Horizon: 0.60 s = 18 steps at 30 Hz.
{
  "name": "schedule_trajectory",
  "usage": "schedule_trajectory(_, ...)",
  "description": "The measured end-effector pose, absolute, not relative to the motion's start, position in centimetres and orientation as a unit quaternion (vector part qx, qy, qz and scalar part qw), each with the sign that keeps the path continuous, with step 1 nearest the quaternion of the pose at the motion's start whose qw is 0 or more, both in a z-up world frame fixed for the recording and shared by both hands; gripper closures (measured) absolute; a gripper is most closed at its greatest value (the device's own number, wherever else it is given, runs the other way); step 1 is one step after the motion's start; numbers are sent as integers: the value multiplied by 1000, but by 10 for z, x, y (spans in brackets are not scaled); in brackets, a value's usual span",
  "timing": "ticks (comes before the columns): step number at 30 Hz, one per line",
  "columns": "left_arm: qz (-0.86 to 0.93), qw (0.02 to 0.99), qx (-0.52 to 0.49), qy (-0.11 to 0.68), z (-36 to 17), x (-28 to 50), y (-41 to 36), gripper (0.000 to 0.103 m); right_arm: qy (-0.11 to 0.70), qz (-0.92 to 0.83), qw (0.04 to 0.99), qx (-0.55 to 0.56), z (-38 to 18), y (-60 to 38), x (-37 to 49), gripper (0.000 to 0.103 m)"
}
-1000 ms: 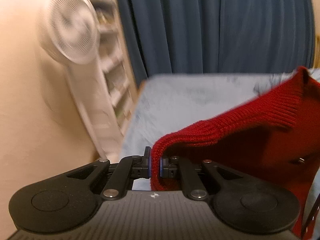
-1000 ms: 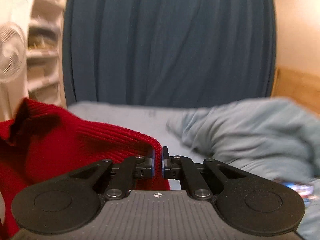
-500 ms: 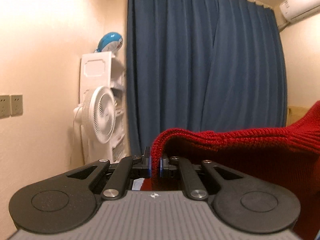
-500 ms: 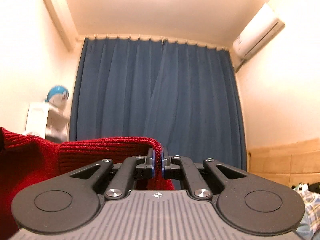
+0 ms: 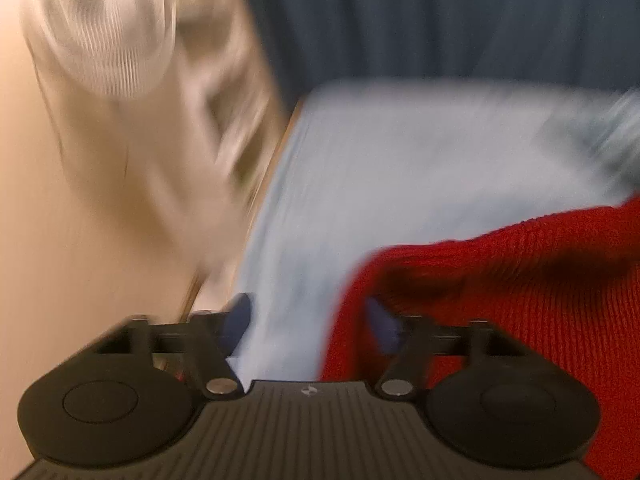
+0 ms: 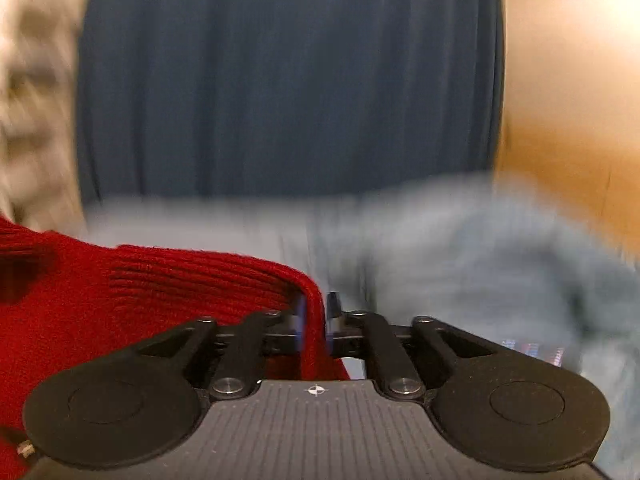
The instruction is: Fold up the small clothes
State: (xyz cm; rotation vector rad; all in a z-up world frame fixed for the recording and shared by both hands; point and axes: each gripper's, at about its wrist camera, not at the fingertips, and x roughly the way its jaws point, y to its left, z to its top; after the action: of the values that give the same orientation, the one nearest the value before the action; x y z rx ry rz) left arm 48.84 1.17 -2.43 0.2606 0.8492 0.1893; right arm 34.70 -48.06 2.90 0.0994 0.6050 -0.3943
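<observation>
The left gripper has just been opening; its jaws stand wide, and the red knit garment slips off to the right. The right gripper has also just been opening a little, with the red hem between its pads, probably loose now, though blur hides contact. It seems the garment is being released onto the pale blue bed.

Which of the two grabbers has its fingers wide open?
The left gripper. Its jaws have just been opening and stand wide apart, the red sweater draped over one finger. The right gripper has its jaws close together with the sweater's edge between them.

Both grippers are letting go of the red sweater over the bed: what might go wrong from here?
1. The left gripper has just been opening; the red sweater still drapes its right finger and may snag.
2. The right gripper, just starting to open, still has an edge between its jaws, so corners may land unevenly on the blue sheet.
</observation>
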Motion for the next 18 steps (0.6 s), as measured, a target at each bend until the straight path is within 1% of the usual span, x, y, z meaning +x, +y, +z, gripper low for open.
schedule_trajectory(1,121,883,116,439,-49,499,13,36,347,-205,913,59,2,-484,369,85)
schedule_trajectory(2,122,876,87,459,-68,501,17,35,382,-218,895,74,-22,-485,379,85)
schedule_trajectory(3,100,877,53,467,-82,495,21,30,385,-214,892,99,-37,-484,375,79)
schedule_trajectory(4,81,878,39,470,-92,487,25,26,382,-189,896,124,-50,-483,363,70)
schedule_trajectory(5,70,880,40,468,-101,473,28,17,389,-163,896,136,-63,-479,352,66)
schedule_trajectory(6,67,883,52,463,-109,457,32,13,398,-146,895,140,-75,-475,336,64)
schedule_trajectory(9,59,879,76,468,-127,417,55,13,427,-126,885,137,-101,-463,285,64)
schedule_trajectory(12,46,876,52,478,-126,352,79,11,444,-121,872,166,-116,-455,230,64)
schedule_trajectory(15,27,870,31,492,-119,302,91,11,447,-118,866,193,-118,-435,190,62)
schedule_trajectory(16,22,870,30,492,-119,286,92,10,445,-115,865,200,-122,-428,174,60)
schedule_trajectory(18,17,871,28,491,-116,255,90,2,446,-105,862,218,-120,-409,154,55)
